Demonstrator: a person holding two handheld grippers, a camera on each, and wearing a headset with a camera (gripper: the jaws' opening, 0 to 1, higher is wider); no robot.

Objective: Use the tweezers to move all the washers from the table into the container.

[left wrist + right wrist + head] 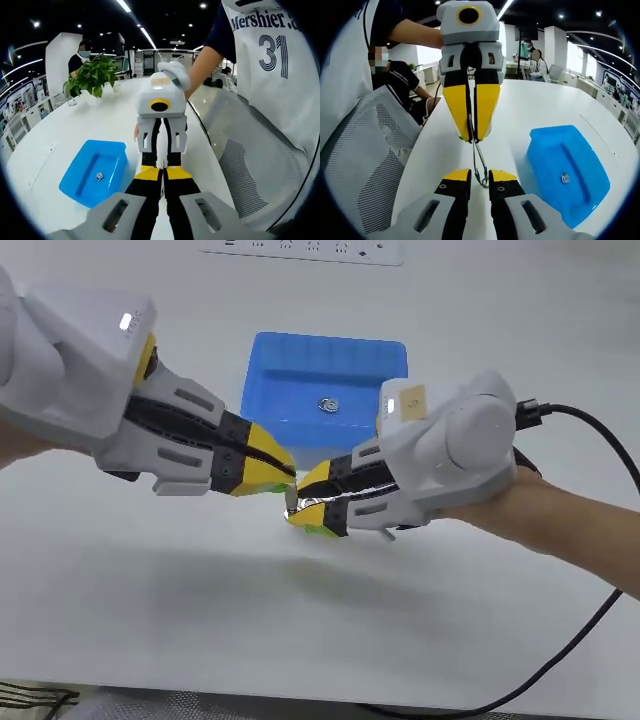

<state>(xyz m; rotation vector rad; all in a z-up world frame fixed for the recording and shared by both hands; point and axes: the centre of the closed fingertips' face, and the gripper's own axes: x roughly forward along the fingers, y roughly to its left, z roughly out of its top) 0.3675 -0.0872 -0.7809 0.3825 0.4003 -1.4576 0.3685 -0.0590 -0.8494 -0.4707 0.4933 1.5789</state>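
Tweezers (479, 157) bridge the two grippers, which meet tip to tip above the table (200, 600), just in front of the container (290, 360). In the right gripper view the left gripper (472, 137) faces the camera with its yellow jaws pressed together on the upper part of the tweezers. The thin metal arms run down from there to the right gripper (480, 175), whose jaws stand close on either side of the lower end. I cannot tell whether they actually press on it. In the head view the left gripper (288, 472) comes in from the left and the right gripper (300, 504) from the right, held by a hand (540, 505), with a glint of the tweezers (293, 502) between them. One washer (328, 405) lies flat on the floor of the blue container, near its middle. A black cable (600, 610) trails from the right gripper over the table edge. A plant (90, 75) stands at the far end of the table in the left gripper view.
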